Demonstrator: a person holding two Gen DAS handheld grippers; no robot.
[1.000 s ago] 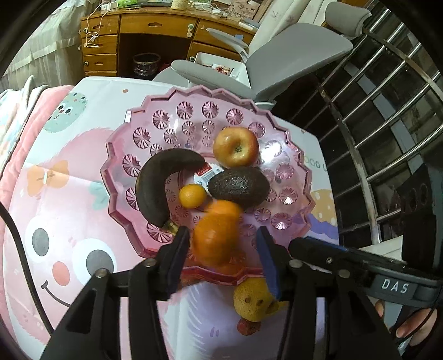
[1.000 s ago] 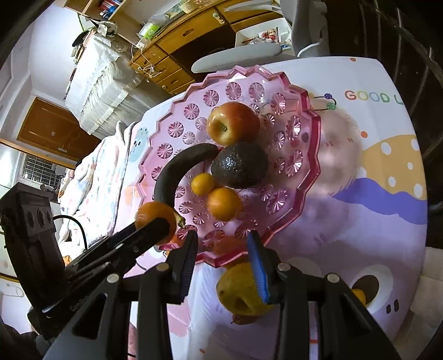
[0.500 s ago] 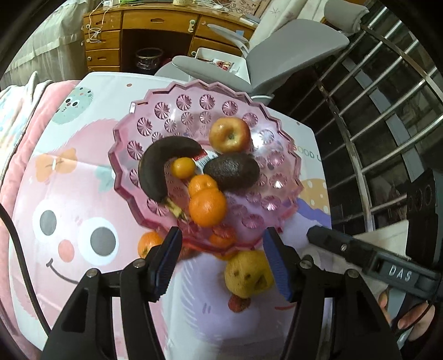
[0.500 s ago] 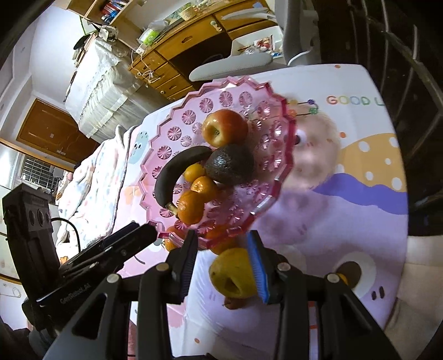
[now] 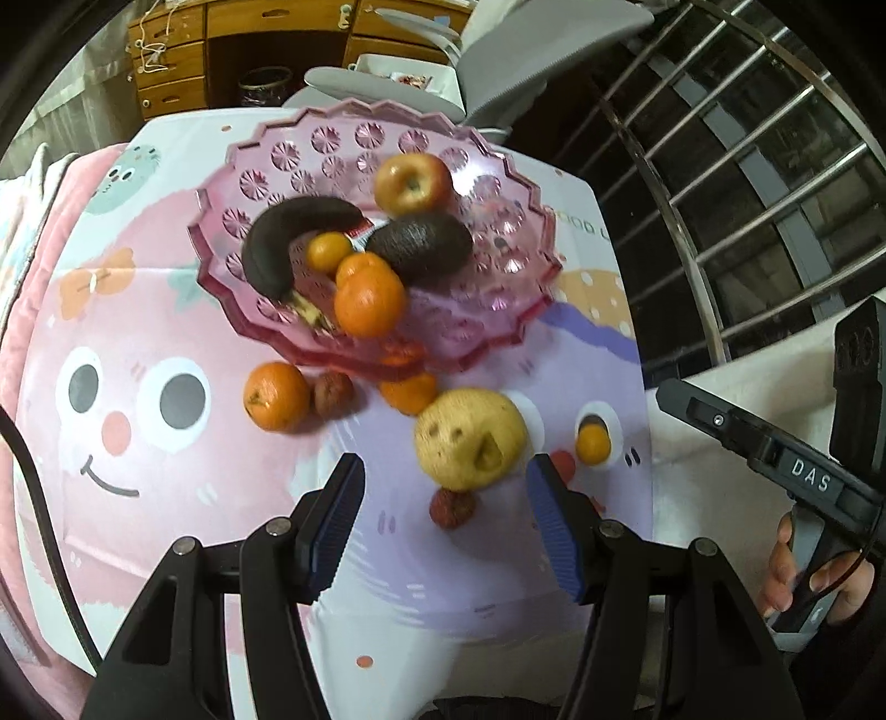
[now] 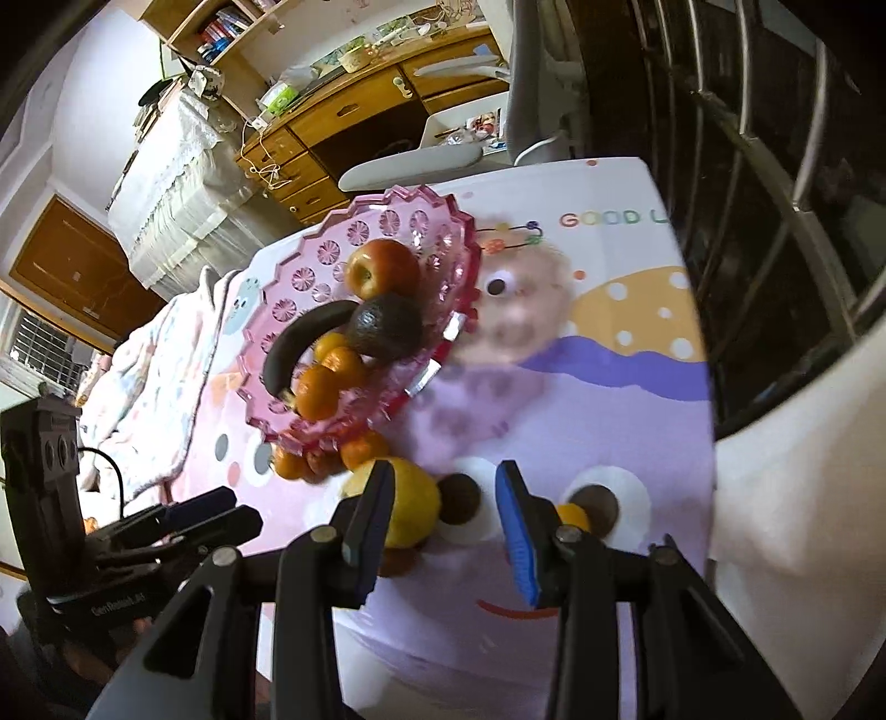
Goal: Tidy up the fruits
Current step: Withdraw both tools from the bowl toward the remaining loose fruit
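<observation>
A pink plastic fruit plate (image 5: 498, 183) (image 6: 310, 266) holds an apple (image 5: 412, 183), a dark banana (image 5: 282, 238), an avocado (image 5: 423, 246) and three oranges, the nearest (image 5: 368, 302) at the front. On the mat lie an orange (image 5: 275, 396), a small brown fruit (image 5: 334, 393), another orange (image 5: 408, 392), a yellow pear (image 5: 470, 437) (image 6: 412, 515), a small red fruit (image 5: 453, 507) and a small orange (image 5: 592, 443) (image 6: 573, 515). My left gripper (image 5: 446, 526) is open and empty, near the pear. My right gripper (image 6: 446, 531) is open and empty, beside the pear.
A cartoon-printed mat (image 5: 166, 498) covers the table. A grey office chair (image 5: 498, 50) and a wooden desk (image 5: 232, 39) stand behind it. Metal window bars (image 5: 747, 166) run along the right. A quilted cover (image 6: 160, 354) lies at the left.
My left gripper let go of an orange onto the plate and pulled back toward the table's near edge. My right gripper also drew back and swung right. Both stay open.
</observation>
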